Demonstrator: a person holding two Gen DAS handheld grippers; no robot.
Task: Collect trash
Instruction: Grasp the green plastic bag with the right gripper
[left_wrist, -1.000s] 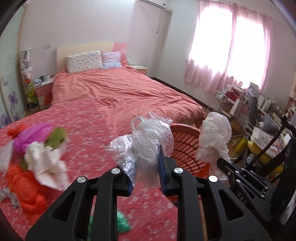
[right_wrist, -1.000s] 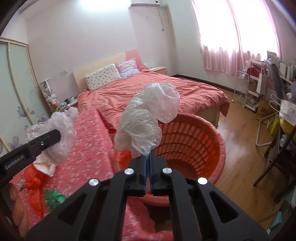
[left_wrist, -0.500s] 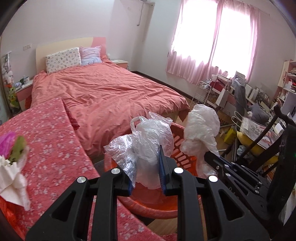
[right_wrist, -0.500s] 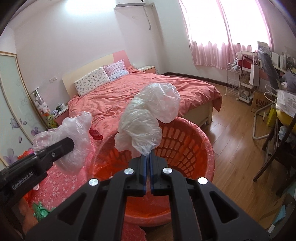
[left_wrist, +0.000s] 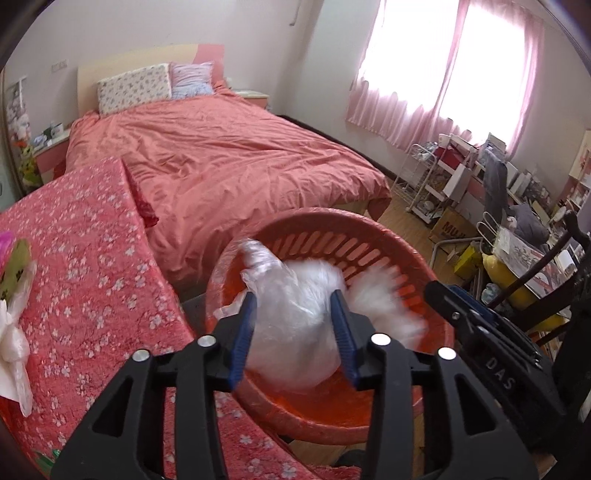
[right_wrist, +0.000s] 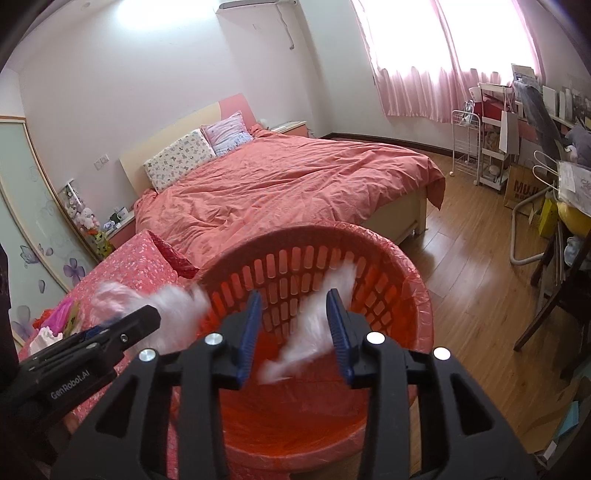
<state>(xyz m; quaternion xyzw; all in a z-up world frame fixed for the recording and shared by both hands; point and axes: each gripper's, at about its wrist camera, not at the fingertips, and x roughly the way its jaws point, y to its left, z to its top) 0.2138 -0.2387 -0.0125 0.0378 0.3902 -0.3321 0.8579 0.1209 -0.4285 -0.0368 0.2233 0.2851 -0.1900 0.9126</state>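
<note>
Both our tools, left tool (left_wrist: 291, 325) and right tool (right_wrist: 293, 325), are wide open, gripping nothing. Two crumpled clear plastic bags (left_wrist: 295, 295) (right_wrist: 314, 328) are dropping into the round orange slotted basket (right_wrist: 388, 251). Next we'd grab the leftover scraps (left_wrist: 14, 295) on the red floral counter (left_wrist: 81, 236).

We see an orange-red slotted basket (right_wrist: 388, 266), clear whitish plastic bags (left_wrist: 295, 295), a red cloth (left_wrist: 81, 251) sprinkled with small white flowers, a plain coral bedspread (left_wrist: 229, 158), pink curtains (left_wrist: 443, 103), blue finger pads (right_wrist: 334, 325).
</note>
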